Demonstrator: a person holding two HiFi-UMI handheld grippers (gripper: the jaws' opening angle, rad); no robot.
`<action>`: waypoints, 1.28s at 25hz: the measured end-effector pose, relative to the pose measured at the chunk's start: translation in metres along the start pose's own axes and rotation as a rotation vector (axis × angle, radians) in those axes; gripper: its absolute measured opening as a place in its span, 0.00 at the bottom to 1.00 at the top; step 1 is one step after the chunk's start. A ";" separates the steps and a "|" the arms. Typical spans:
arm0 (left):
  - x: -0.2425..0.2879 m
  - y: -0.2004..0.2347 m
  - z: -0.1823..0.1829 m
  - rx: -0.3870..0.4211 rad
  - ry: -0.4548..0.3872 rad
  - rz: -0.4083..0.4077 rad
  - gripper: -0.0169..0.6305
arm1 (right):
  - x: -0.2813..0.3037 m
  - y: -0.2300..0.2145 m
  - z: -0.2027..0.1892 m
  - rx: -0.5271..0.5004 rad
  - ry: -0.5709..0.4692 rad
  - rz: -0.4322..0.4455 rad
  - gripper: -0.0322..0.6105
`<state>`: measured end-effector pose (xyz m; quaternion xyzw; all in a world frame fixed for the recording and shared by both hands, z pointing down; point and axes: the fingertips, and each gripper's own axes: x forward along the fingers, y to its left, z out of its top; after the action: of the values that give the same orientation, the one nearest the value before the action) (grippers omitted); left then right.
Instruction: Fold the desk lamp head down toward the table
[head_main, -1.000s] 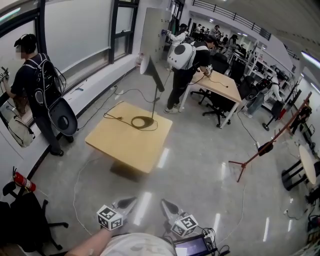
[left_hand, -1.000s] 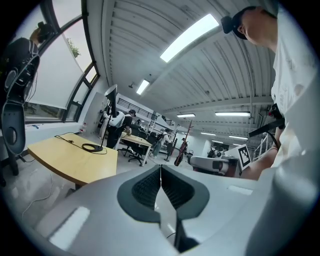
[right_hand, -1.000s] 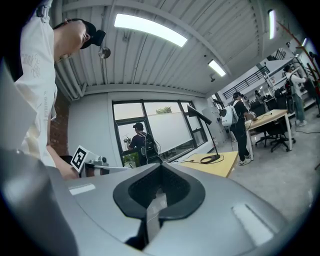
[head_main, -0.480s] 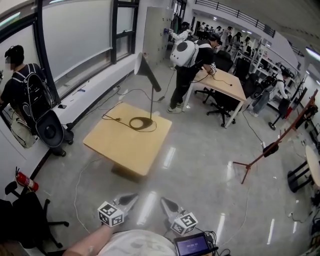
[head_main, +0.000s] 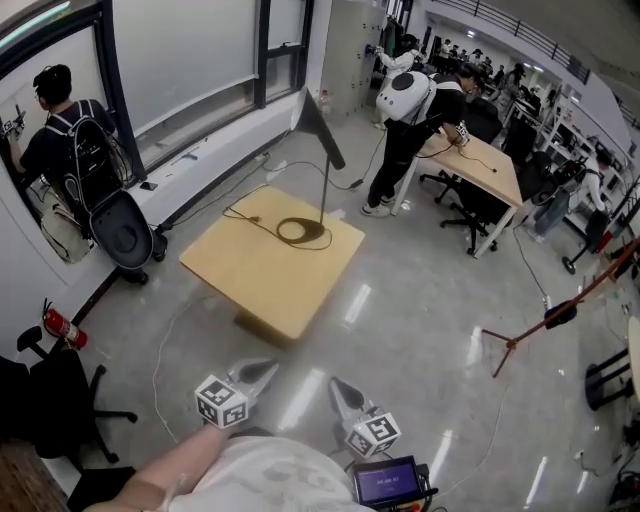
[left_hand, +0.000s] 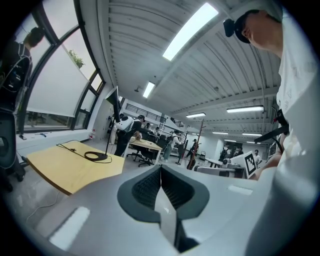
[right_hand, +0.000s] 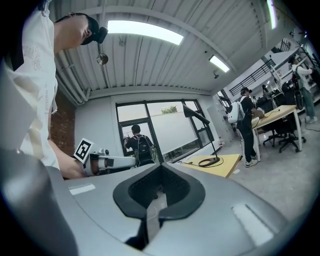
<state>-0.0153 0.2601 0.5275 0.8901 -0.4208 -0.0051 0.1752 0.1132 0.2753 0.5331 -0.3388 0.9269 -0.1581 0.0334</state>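
Note:
The desk lamp stands on a light wooden table (head_main: 260, 275) some way ahead across the floor. Its dark cone head (head_main: 318, 128) is raised on a thin pole above a ring base (head_main: 303, 232), with a black cord trailing left. Both grippers are held low near my body, well short of the table. The left gripper (head_main: 262, 372) is shut and empty; the right gripper (head_main: 340, 388) is shut and empty too. The left gripper view has the lamp head (left_hand: 114, 102) at far left. In the right gripper view the lamp (right_hand: 194, 114) is at centre right.
A person with a backpack (head_main: 75, 150) stands by the window at left. Others lean over a second desk (head_main: 480, 165) behind the lamp. A red fire extinguisher (head_main: 62, 328), a black chair (head_main: 50, 400) and a red tripod stand (head_main: 555, 315) sit round the grey floor.
The table and lamp have shifted right and slightly nearer in the head view as I walk. Both grippers stay shut and close together at the bottom.

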 end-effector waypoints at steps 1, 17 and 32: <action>0.002 0.000 0.000 0.001 -0.001 0.007 0.03 | 0.000 -0.002 0.001 -0.002 0.002 0.006 0.07; 0.033 0.001 0.000 0.014 0.016 0.014 0.03 | 0.000 -0.044 -0.003 0.022 0.014 -0.001 0.06; 0.114 0.048 0.025 -0.028 0.001 -0.051 0.03 | 0.041 -0.107 0.030 -0.006 0.024 -0.067 0.07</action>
<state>0.0189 0.1390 0.5348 0.8981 -0.3975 -0.0150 0.1876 0.1528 0.1637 0.5408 -0.3678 0.9158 -0.1606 0.0159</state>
